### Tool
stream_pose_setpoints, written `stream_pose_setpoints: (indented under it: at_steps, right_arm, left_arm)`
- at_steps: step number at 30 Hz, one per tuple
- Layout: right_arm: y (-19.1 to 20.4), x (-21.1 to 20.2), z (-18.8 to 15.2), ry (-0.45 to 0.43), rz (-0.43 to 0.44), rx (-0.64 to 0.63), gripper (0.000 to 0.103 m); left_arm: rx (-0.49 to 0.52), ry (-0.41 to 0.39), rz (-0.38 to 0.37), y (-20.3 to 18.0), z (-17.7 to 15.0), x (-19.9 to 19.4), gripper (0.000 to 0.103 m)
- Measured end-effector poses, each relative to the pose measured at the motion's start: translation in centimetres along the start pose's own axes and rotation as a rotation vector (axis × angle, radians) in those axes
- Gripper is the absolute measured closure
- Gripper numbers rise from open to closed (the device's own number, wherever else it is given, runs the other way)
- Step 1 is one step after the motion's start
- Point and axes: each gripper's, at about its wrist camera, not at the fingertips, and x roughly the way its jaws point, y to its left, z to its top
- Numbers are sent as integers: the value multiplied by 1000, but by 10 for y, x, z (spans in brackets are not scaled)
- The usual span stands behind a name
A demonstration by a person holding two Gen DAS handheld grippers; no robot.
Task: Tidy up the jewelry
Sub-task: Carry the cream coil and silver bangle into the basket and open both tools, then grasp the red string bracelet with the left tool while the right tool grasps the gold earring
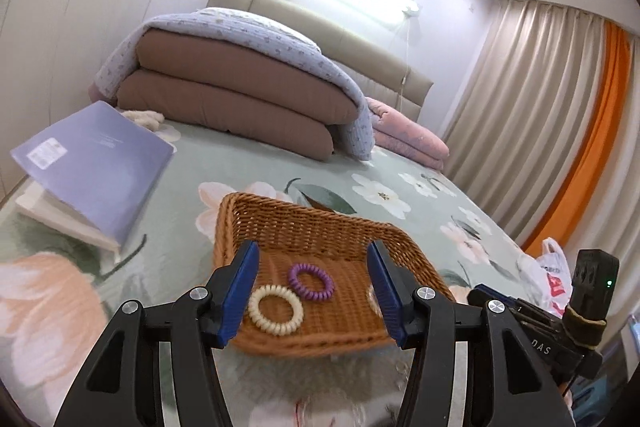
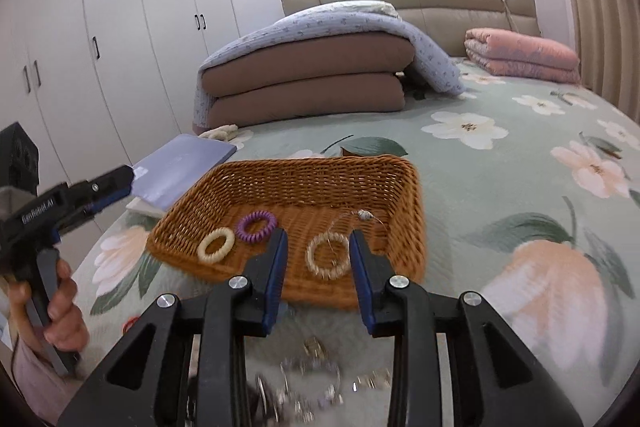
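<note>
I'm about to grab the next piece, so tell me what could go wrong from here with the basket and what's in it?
The wicker basket sits on a soft bedspread, so a nudge from the open right gripper could probably tip or slide it. The thin chain lies across the clear coil ring; they may tangle. Loose pieces on the fluffy cloth below look easy to snag.
</note>
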Motion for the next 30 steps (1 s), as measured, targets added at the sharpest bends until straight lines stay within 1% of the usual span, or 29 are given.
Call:
stream_pose_setpoints:
  at_steps: [4,6,8,10,13,15,17,19,21,23,25,27,30]
  right_arm:
    - [-4,-30,-18,-6,-23,-17,69]
    - [-6,-38,-25,-5,-39,-20,69]
    - [-14,-45,-36,2,-44,-6,68]
    - [-24,-47,-45,12,-52,15,68]
    - [-40,-45,-57,23,-54,63,68]
    - [-49,-43,-63,23,-60,90,68]
    - [-57,-41,-67,36,-61,109,68]
    - [-59,-40,-68,39,-50,121,68]
    - [-57,-39,-69,37,-56,108,68]
    - [-51,-35,-70,46,-60,84,68]
    - [-45,-28,-71,66,-76,61,68]
    - [-40,-19,-75,105,-90,40,68]
    - [-34,-8,-79,161,-91,15,68]
  left_arm:
    - [23,13,28,2,-15,-36,45]
    - [20,13,41,6,-32,-54,45]
    - [9,30,42,12,-47,-61,45]
    - [9,68,54,18,-61,-60,45]
    - [23,126,128,28,-80,-52,45]
    - [6,159,152,37,-90,-47,45]
    - [-26,171,165,45,-97,-48,45]
    - [-50,160,165,50,-96,-50,45]
    - [-58,148,170,50,-96,-52,45]
    - [-53,158,178,49,-100,-51,45]
    - [-43,185,197,46,-103,-46,45]
    - [-32,231,225,44,-108,-36,45]
    - [-19,266,234,43,-112,-28,46]
